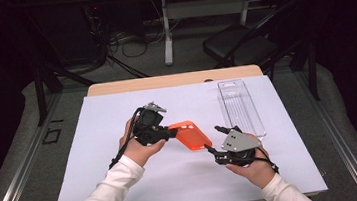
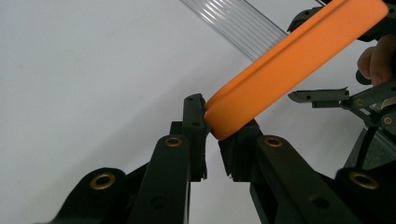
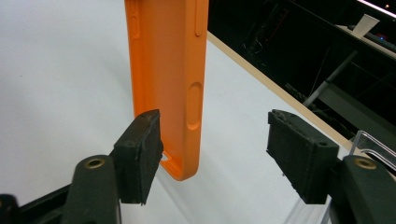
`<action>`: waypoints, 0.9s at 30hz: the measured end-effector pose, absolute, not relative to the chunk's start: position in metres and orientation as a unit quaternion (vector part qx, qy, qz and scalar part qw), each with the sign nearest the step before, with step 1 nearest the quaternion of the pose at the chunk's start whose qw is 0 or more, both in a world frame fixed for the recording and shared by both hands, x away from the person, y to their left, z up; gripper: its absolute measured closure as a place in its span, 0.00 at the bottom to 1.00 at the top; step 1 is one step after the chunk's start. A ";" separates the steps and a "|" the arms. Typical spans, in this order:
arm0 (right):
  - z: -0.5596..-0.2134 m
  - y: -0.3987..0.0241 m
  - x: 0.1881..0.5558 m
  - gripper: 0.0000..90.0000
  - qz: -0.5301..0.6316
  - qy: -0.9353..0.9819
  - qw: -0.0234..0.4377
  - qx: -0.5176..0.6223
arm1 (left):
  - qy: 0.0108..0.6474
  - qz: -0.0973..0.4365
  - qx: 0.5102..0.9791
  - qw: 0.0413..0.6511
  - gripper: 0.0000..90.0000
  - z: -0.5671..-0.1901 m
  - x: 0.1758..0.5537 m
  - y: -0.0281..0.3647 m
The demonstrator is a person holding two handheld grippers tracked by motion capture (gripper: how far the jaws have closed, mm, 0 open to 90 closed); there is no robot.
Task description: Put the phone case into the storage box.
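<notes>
While the left gripper pinched one end of the orange phone case and held it off the white sheet, the right gripper sat at the case's other end. Its jaws were spread, with the case just beside one pad and no grip visible. A clear plastic tray lay near the case, on the right gripper's side.

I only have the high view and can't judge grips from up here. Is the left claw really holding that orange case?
Observer: Yes. In the left gripper view, the left claw is clamped on one end of the orange case.
Operator: And the right claw?
Observer: In the right gripper view, the right claw stands open. The case's end is beside one pad, with a wide gap to the other pad.
Operator: Which part faces that camera?
Observer: A long side edge with moulded button shapes.
</notes>
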State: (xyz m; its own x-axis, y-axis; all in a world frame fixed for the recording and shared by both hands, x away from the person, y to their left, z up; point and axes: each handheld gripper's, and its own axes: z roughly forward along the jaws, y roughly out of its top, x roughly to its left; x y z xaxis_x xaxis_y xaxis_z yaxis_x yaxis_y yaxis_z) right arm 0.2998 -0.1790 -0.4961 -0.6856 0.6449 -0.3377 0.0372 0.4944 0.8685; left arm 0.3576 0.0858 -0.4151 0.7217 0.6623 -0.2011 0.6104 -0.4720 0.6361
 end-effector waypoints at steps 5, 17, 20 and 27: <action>-0.495 -0.179 0.303 0.36 0.452 0.800 0.326 0.224 | 0.403 0.027 0.847 0.347 0.90 -0.416 0.360 0.085; -0.494 -0.171 0.308 0.22 0.441 0.798 0.331 0.244 | 0.454 0.028 0.828 0.327 0.90 -0.417 0.365 0.083; -0.494 -0.168 0.308 0.21 0.439 0.799 0.332 0.244 | 0.458 0.025 0.828 0.323 0.90 -0.418 0.367 0.084; -0.492 -0.164 0.310 0.19 0.436 0.800 0.335 0.240 | 0.463 0.026 0.831 0.307 0.90 -0.419 0.371 0.084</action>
State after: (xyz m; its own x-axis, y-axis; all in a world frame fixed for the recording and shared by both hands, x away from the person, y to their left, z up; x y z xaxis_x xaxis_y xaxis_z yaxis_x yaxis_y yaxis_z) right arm 0.3095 -0.1643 -0.4918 -0.6609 0.6754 -0.3273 0.0920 0.5058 0.8577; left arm 0.3712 0.0842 -0.4186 0.5691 0.7863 -0.2405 0.7539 -0.3822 0.5344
